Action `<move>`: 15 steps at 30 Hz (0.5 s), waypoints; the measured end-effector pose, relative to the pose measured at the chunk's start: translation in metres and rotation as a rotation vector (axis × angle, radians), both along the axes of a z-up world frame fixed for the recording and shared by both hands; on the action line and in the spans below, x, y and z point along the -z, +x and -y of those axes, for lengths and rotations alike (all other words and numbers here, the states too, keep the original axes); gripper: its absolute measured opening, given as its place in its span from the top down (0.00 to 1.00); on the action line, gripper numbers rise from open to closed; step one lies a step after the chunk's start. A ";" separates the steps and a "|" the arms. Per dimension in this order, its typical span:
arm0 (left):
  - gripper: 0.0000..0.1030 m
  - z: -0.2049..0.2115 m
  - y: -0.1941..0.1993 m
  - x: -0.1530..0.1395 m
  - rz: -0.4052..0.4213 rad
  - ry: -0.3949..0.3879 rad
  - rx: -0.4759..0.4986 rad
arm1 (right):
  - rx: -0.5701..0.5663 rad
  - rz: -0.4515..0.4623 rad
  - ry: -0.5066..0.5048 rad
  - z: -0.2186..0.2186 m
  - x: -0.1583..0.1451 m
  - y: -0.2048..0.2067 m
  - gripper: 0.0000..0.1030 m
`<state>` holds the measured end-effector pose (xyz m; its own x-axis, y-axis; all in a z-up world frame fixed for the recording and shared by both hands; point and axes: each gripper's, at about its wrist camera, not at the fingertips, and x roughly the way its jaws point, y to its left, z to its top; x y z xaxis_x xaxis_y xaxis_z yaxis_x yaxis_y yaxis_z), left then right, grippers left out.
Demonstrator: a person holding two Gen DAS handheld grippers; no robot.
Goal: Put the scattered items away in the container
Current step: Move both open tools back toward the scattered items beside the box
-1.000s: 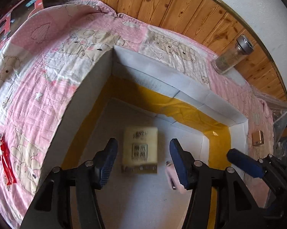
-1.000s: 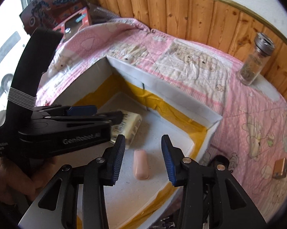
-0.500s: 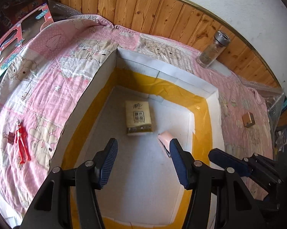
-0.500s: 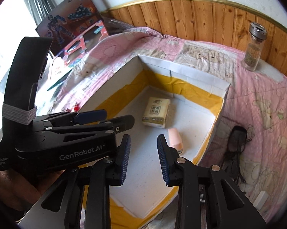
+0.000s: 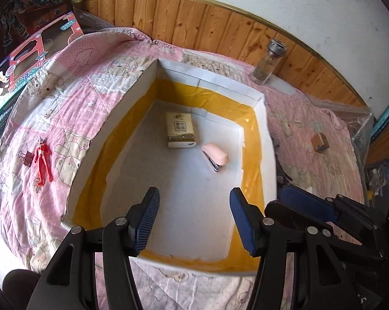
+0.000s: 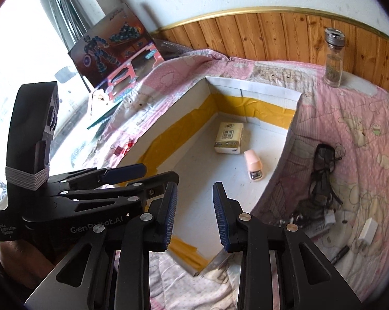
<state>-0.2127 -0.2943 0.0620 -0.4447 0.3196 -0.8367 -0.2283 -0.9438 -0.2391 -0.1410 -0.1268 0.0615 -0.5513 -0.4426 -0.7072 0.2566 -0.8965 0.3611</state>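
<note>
Left wrist view, left to right. A binder clip (image 5: 27, 155) and a red toy figure (image 5: 42, 161) lie side by side on the pink bear-print quilt (image 5: 73, 82), to the left of the container. The white foam box (image 5: 268, 139), lined with yellow tape along its inner walls, sits open on the quilt. On its floor lie a tissue packet (image 5: 180, 130) and, just to the right of it, a pink stapler (image 5: 215, 156); the two lie close, and contact cannot be told. The left gripper (image 5: 193, 219) hangs over the near end of the box, its jaws wide apart and holding nothing. A glass jar with a metal lid (image 5: 268, 62) stands upright by the wooden wall panelling, beyond the box. A small brown cube (image 5: 320, 142) rests on the quilt to the right.

Right wrist view, left to right. Toy cartons (image 6: 111, 51) lean against the wall. The right gripper (image 6: 194, 217) is over the near corner of the box, its jaws moderately open and empty. Black eyeglasses (image 6: 322, 170) and a white charger (image 6: 367, 233) lie on the quilt to the right of the box.
</note>
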 end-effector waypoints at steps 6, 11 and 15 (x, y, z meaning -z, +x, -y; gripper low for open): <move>0.44 -0.010 0.031 -0.006 -0.021 -0.013 0.037 | 0.019 -0.003 -0.056 -0.013 0.003 0.032 0.69; 0.44 -0.024 0.055 -0.003 -0.021 -0.015 0.082 | 0.044 0.003 -0.103 -0.028 0.008 0.058 0.69; 0.44 -0.042 0.078 -0.002 -0.046 -0.047 0.143 | 0.060 0.016 -0.124 -0.044 0.015 0.079 0.69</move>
